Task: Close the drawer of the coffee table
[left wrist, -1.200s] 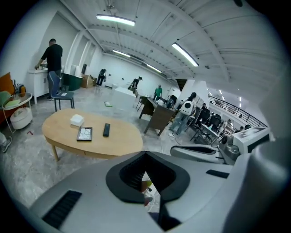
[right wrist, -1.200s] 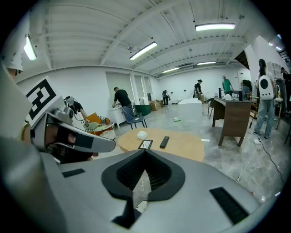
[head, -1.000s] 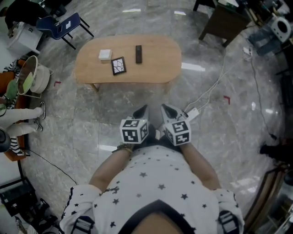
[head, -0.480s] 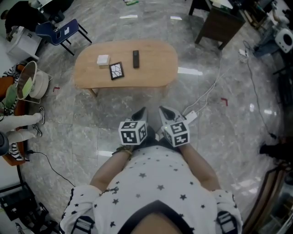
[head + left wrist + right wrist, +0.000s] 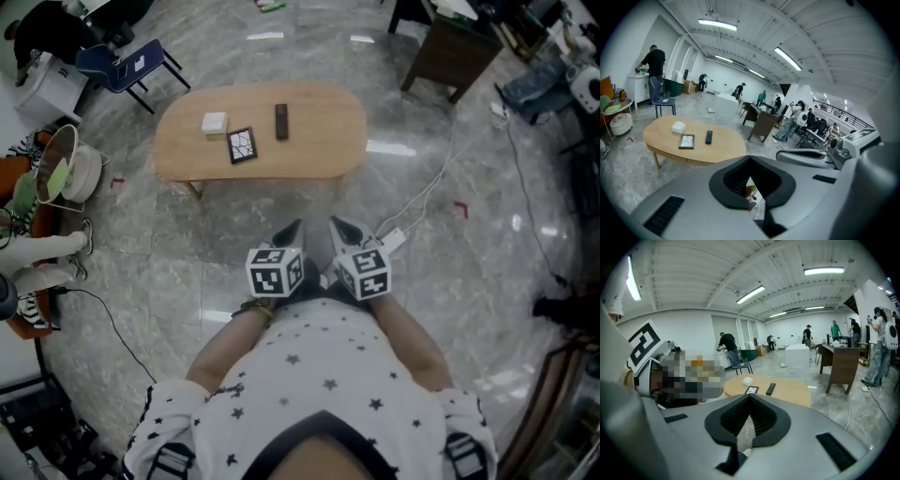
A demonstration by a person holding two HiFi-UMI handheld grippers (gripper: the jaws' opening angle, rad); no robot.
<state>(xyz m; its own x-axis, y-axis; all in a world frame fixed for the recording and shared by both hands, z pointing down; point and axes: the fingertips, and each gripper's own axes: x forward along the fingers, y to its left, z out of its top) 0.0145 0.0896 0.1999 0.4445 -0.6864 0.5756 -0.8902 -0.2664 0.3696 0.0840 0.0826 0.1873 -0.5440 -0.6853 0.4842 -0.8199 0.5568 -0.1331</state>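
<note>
both tongs shut and empty, side by side close to the person's body

the left gripper (image 5: 290,230) and right gripper (image 5: 340,226) each have their jaws pressed together with nothing between them – both aim at the oval wooden coffee table (image 5: 319,141), which stands well apart from them on the far side of the grey marble floor (image 5: 187,244). a white box (image 5: 215,123), a dark framed tile (image 5: 242,144) and a black remote (image 5: 281,121) lie on its top. the drawer cannot be made out along the table's near edge. a white cable (image 5: 427,192) runs over the floor, right of the right gripper.
</note>
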